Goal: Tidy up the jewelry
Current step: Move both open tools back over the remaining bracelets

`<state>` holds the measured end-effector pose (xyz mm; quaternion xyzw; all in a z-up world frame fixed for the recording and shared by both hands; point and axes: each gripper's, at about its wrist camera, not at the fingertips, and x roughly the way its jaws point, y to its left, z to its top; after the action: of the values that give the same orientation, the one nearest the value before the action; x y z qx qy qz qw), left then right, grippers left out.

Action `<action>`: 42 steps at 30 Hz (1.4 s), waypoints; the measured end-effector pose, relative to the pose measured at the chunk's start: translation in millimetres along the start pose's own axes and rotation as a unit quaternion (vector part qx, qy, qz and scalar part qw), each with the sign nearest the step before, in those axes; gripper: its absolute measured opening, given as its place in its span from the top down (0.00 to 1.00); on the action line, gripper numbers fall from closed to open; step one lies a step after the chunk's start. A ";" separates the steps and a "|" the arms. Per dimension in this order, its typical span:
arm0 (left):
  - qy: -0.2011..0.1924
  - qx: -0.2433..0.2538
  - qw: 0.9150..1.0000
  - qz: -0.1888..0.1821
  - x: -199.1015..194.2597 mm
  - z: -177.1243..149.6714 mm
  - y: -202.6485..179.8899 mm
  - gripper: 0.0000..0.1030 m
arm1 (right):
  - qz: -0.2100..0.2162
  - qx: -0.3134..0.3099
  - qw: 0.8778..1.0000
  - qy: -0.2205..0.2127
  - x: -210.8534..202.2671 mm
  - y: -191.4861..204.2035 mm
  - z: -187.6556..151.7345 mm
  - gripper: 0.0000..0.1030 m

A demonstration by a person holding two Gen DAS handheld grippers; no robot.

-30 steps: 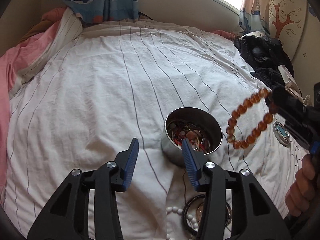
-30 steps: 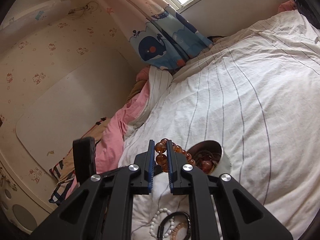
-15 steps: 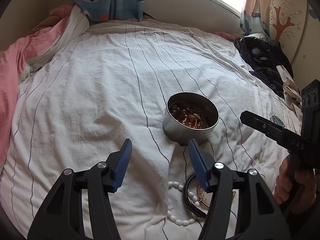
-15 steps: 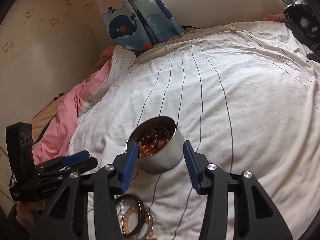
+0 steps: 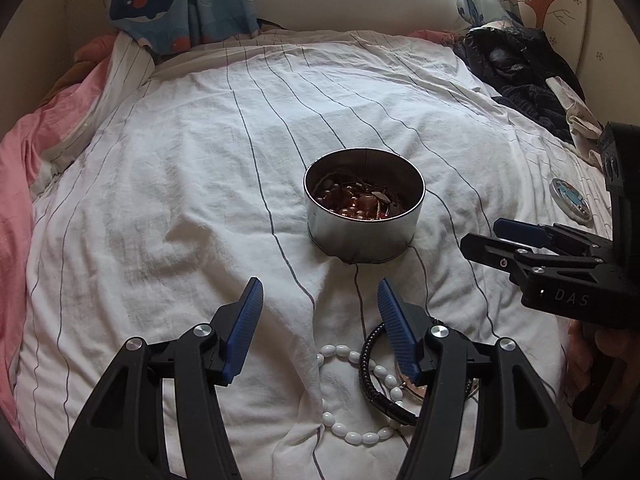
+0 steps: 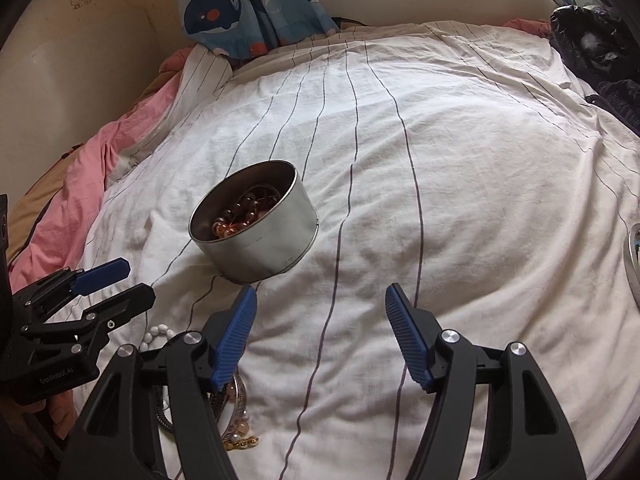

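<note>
My round metal tin (image 5: 362, 236) brims with reddish-brown beads. White bead bracelet (image 5: 352, 400) lies nearer. Left gripper (image 5: 318, 312) gapes empty; right gripper (image 6: 320, 318) is opening, empty.

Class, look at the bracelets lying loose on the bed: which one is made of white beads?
The white bead bracelet, a ring of oval beads. The black braided bracelet overlapping it is a dark cord.

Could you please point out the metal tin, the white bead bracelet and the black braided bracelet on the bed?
metal tin (image 5: 362, 236), left wrist view, on its front outer wall.
white bead bracelet (image 5: 344, 432), left wrist view, on a bead at its near edge.
black braided bracelet (image 5: 366, 376), left wrist view, on its left curve.
</note>
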<state>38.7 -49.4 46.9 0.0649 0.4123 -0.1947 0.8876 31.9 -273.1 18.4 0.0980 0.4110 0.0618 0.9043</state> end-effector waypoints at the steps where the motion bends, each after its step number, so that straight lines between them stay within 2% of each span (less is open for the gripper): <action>1: 0.002 0.003 1.000 0.003 0.9 -0.5 -0.5 0.45 | -0.003 -0.002 1.000 0.001 0.3 1.2 0.2 0.36; 6: 0.009 0.008 1.000 0.003 3.7 -1.3 -0.2 0.44 | -0.006 -0.008 1.000 0.003 0.8 2.3 0.6 0.31; 17: 0.025 0.038 0.999 -0.006 9.0 -3.7 -8.2 0.44 | 0.001 0.003 1.000 0.013 4.4 -1.1 0.1 0.30; 33: 0.026 0.078 0.996 0.022 8.2 -6.6 -19.3 0.43 | 0.013 0.009 1.000 0.018 5.7 -1.8 -1.3 0.26; 42: 0.029 0.088 0.995 0.025 9.3 -7.9 -21.9 0.42 | 0.014 0.009 1.000 0.018 5.2 -1.2 -0.3 0.26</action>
<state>29.8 -69.9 35.7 0.1585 0.4177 -0.2054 0.8708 35.1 -273.2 14.2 0.1112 0.4263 0.0726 0.8948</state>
